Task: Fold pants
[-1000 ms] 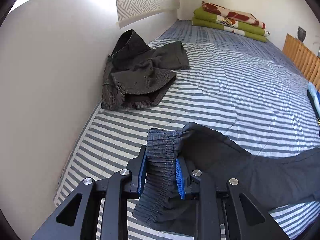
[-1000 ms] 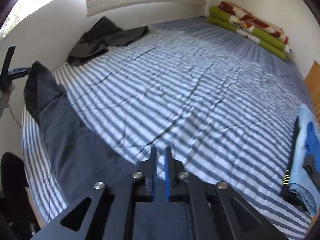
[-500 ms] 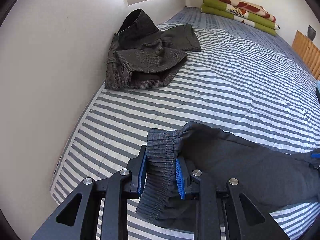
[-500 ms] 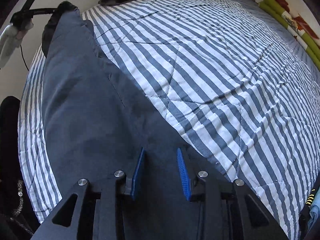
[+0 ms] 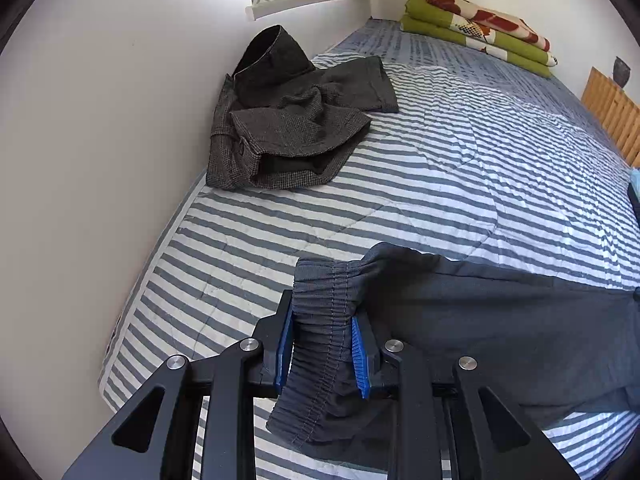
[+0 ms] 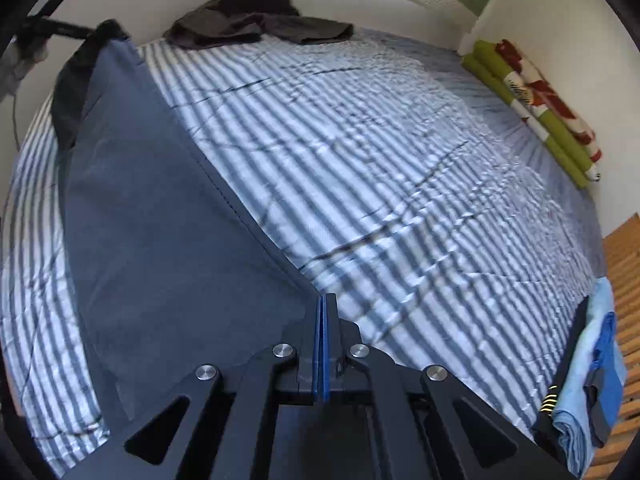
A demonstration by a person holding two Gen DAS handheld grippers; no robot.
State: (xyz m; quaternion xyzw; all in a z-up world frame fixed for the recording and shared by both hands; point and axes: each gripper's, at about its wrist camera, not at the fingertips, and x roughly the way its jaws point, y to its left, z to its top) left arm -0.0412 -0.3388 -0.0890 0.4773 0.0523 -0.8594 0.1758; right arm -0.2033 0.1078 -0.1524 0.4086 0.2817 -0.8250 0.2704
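Dark navy pants (image 5: 500, 328) stretch across the near edge of a striped bed (image 5: 460, 168). My left gripper (image 5: 322, 336) is shut on their gathered elastic waistband (image 5: 320, 300), which bulges up between the blue pads. In the right wrist view the pants (image 6: 160, 240) run as a taut sheet from the upper left down to my right gripper (image 6: 323, 312). Its pads are pressed together on the fabric's edge at that end. The left gripper (image 6: 60, 28) shows blurred at the pants' far end.
A crumpled grey tweed garment (image 5: 292, 120) lies against the white wall at the left. Folded green and red blankets (image 5: 480, 28) sit at the bed's head. A stack of folded clothes (image 6: 588, 376) rests by wooden slats (image 6: 624, 280) at the right.
My right gripper stood open over the pants half a second ago and has now shut on their edge and lifted. The left gripper kept its hold on the waistband.
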